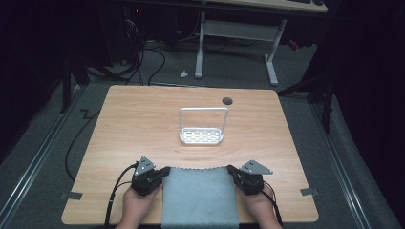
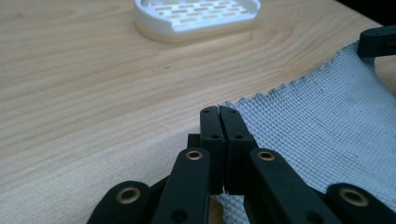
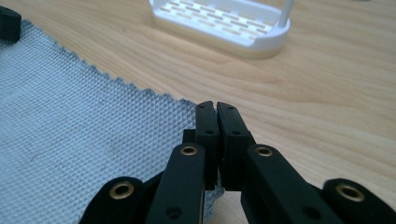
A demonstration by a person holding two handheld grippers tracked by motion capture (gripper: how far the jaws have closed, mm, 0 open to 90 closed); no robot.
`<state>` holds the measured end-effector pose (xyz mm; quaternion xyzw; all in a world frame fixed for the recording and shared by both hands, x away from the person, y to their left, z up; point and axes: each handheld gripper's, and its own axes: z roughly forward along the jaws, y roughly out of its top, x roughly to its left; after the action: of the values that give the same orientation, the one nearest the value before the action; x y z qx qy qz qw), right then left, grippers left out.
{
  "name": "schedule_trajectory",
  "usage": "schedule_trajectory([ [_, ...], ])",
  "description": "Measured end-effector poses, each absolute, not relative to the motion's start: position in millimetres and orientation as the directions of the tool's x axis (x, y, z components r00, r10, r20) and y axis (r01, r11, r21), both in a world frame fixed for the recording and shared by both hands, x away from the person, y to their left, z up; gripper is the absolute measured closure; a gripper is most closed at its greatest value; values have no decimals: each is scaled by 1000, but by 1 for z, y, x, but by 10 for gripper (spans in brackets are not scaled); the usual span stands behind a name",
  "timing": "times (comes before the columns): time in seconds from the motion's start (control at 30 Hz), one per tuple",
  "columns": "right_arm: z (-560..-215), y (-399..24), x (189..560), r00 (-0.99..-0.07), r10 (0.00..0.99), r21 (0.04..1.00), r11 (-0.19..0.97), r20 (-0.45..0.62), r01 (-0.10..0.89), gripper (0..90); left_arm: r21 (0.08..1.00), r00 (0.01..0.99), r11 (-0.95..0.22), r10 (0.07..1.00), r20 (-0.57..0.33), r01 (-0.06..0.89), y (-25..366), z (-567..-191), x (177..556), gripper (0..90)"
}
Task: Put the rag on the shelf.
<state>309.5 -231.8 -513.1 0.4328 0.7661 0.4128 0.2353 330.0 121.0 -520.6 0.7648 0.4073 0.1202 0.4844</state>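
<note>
Near edge of the grey cloth (image 1: 199,200) cut off by the high view's bottom.

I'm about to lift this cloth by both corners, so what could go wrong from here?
Each gripper pinches only the very corner of the grey cloth, so the left gripper or right gripper might slip off. The cloth hangs over the table edge, so uneven lifting could drag it off. Swinging it forward could knock the white rack.

The cloth (image 1: 199,196) is pale grey-blue with a fine diamond weave. The slotted rack (image 1: 201,136) is white. The table (image 1: 143,119) shows light wood grain.
</note>
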Motion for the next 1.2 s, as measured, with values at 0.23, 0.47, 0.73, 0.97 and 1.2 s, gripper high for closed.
schedule_trajectory([
  [0.23, -499, -233, 299, -515, 857, 876, 260, -16, 407, 888, 884, 668, -186, 724, -172, 429, 119, -503, 319, 886],
  [0.47, -475, -235, 284, -491, 870, 927, 214, -37, 309, 889, 919, 668, -129, 725, -169, 372, 124, -479, 309, 887],
  [0.73, -443, -231, 277, -491, 867, 958, 208, -87, 196, 890, 957, 666, -79, 734, -133, 278, 133, -447, 305, 891],
  [0.97, -421, -230, 284, -491, 865, 972, 190, -99, 139, 893, 973, 663, -67, 742, -100, 221, 132, -421, 314, 891],
  [1.2, -380, -234, 294, -476, 871, 984, 171, -123, 58, 893, 983, 666, -67, 743, -64, 169, 128, -395, 323, 893],
])
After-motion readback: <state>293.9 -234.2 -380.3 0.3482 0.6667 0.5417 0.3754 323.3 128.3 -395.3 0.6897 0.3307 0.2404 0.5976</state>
